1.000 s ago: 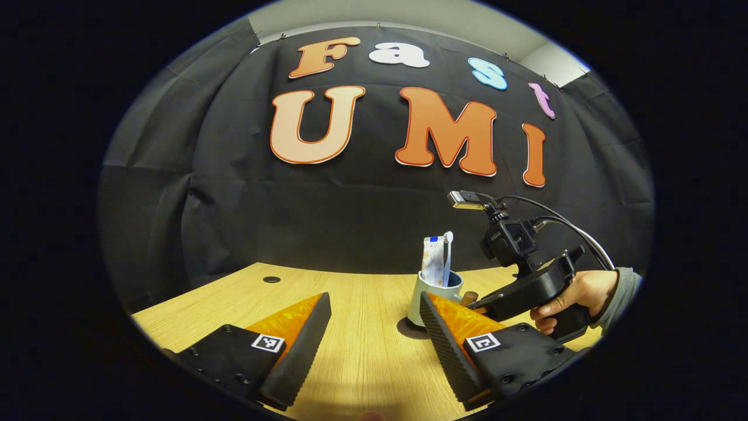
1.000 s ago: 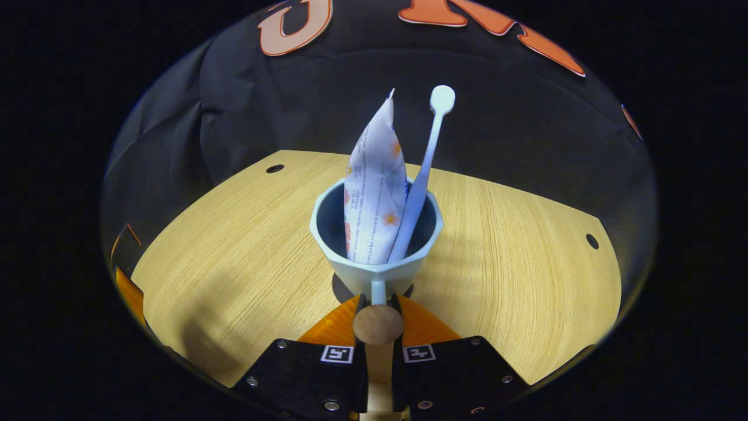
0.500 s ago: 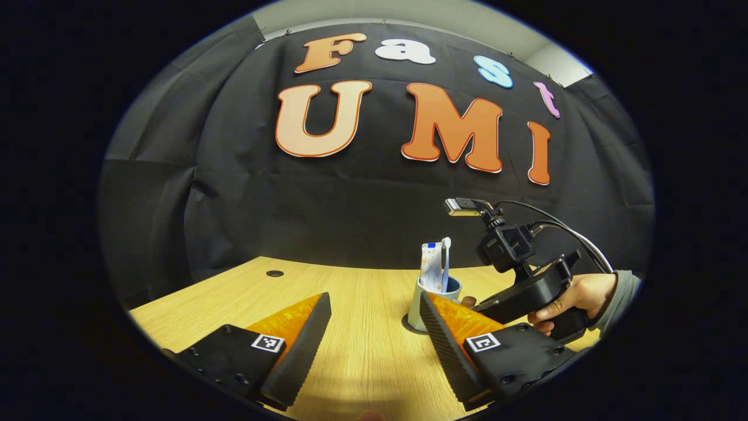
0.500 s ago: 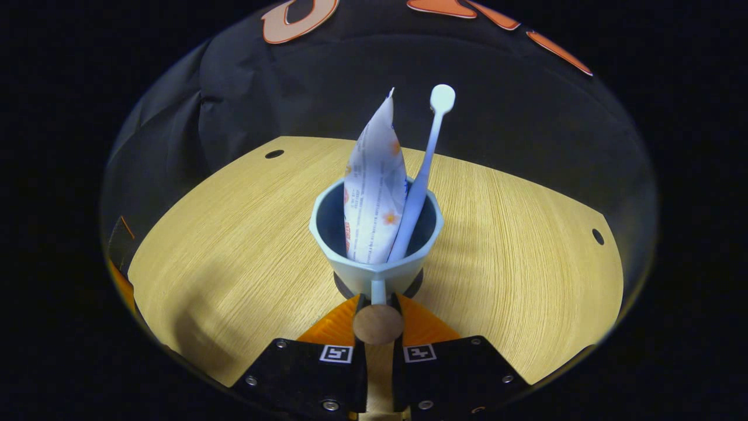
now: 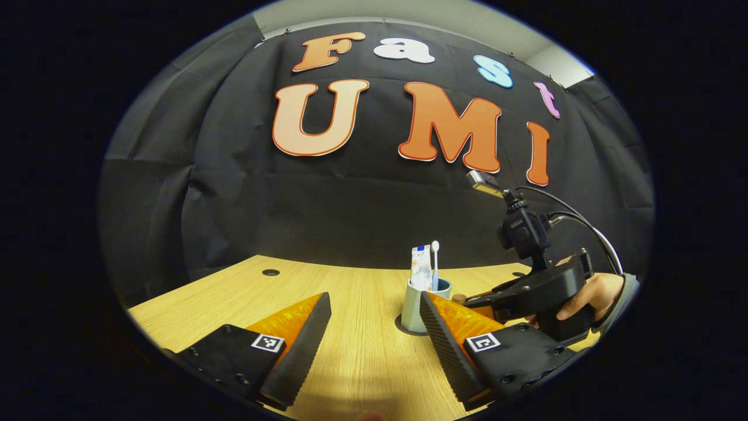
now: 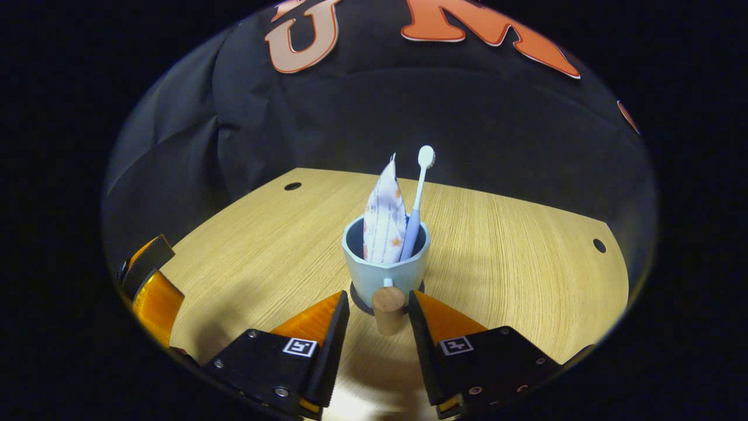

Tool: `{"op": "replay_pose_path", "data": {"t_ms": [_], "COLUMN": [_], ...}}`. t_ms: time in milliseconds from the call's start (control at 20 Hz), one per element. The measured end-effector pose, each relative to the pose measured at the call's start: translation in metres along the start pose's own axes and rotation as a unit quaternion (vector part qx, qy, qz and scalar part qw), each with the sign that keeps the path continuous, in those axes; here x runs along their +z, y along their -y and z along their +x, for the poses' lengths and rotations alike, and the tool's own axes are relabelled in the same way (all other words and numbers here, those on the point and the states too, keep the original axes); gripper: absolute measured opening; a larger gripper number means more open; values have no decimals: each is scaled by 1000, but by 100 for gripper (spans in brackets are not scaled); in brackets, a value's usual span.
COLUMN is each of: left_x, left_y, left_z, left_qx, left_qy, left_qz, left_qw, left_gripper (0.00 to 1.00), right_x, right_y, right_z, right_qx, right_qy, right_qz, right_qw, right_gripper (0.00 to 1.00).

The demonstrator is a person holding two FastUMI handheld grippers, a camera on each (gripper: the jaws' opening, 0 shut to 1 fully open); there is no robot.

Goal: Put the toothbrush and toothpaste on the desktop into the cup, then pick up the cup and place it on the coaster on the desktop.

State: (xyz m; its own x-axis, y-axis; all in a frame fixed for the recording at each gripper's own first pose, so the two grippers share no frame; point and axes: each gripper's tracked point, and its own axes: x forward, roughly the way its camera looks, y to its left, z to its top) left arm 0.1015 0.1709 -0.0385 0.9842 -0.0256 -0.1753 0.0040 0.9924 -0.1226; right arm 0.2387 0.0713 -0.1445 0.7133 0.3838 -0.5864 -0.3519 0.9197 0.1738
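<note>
Both grippers gape: we note right gripper point(image 6: 378, 304) fingers flanking the cup point(image 6: 385, 272) handle untouched; cup, holding toothpaste point(image 6: 384, 219) and toothbrush point(image 6: 417, 199), sits on coaster point(image 6: 357, 290). Left gripper point(image 5: 374, 318) apart.

The left gripper view sits low over the desktop point(image 5: 350, 292), facing the booth wall, with the cup point(image 5: 416, 304) farther off at 1 o'clock. The right gripper view looks slightly down, close behind the cup point(image 6: 383, 272) at 12 o'clock. Both views share the cup and desktop.
</note>
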Motion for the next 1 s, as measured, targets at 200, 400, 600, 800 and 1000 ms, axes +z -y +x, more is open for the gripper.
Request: {"op": "replay_pose_path", "data": {"t_ms": [200, 400, 600, 800, 1000], "left_x": [10, 23, 40, 54, 63], "left_y": [9, 22, 36, 47, 57], "left_z": [2, 5, 8, 8, 7], "left_qx": [-2, -11, -22, -31, -38], "left_qy": [10, 25, 41, 58, 69], "left_qz": [8, 14, 17, 20, 19], "left_qw": [1000, 1000, 999, 998, 997], "left_gripper": [97, 96, 97, 95, 96], "right_x": [24, 51, 69, 73, 79], "right_y": [10, 28, 49, 60, 72], "right_z": [-30, -62, -97, -117, -139], "right_qx": [-8, -26, -53, -59, -72], "right_qy": [68, 151, 211, 250, 289], "right_qz": [-14, -20, -23, -18, -20], "right_qw": [998, 988, 976, 966, 954], "right_gripper": [77, 83, 83, 84, 84]}}
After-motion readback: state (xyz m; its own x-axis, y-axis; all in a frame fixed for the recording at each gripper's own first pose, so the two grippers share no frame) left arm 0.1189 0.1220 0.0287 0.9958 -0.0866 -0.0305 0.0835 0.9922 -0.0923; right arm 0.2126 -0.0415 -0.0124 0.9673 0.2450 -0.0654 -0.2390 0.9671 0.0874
